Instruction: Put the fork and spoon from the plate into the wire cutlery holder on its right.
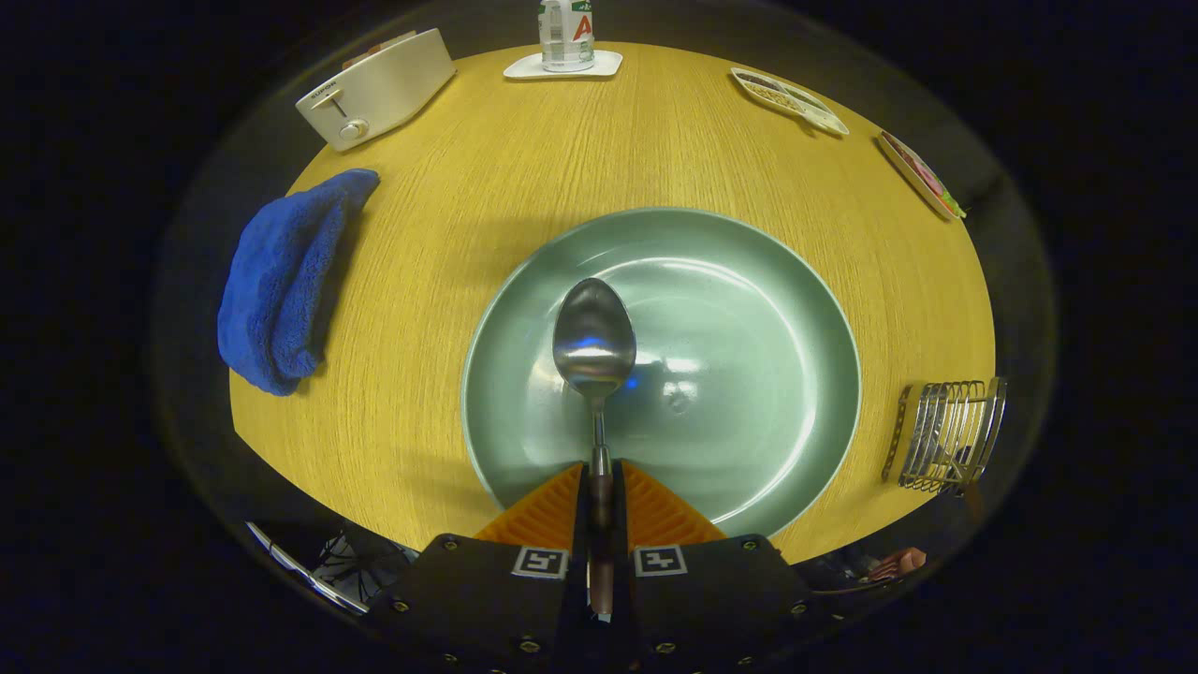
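Observation:
My gripper (600,487) is shut on the handle of a metal spoon (594,337). The spoon sticks straight out ahead of the fingers, its bowl held above the green plate (749,281). The plate lies on the wooden table just beyond the fingertips, with nothing else lying in it. The wire cutlery holder (950,432) stands to the right of the plate, near the table's edge. I cannot tell what is inside the holder.
A blue cloth (281,281) lies left of the plate. A white toaster (379,86) stands at the far left. A can on a white coaster (564,64) is at the far side. Two small trays (791,98) (922,176) sit at the far right.

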Demonstrator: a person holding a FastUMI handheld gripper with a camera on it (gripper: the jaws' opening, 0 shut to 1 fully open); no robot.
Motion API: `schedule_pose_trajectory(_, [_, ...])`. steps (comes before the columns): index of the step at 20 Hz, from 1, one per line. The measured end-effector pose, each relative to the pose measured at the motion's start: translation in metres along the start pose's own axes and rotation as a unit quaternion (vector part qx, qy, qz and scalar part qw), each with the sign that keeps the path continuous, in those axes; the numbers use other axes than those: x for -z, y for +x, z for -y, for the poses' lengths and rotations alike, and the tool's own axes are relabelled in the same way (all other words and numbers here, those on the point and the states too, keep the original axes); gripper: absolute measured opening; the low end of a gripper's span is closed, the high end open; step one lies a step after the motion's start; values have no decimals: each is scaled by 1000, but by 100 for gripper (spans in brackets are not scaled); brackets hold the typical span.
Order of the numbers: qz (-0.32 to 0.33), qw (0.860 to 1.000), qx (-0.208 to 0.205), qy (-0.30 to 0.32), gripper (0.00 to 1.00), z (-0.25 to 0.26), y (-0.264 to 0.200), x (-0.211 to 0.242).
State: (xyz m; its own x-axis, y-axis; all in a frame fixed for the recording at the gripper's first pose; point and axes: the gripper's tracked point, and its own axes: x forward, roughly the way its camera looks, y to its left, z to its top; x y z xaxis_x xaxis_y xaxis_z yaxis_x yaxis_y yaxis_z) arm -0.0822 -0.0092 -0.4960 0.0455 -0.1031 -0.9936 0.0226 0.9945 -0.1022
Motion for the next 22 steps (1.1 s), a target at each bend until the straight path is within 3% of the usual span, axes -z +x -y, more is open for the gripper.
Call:
schedule_pose_trajectory(1, [2,1000,2,-5,4,-1,-1,-1])
schedule_pose_trajectory(6, [15,999,46,-18,4,15,-11,-6])
schedule_pose_trajectory(22, [130,981,121,79,4,84,-111,-59])
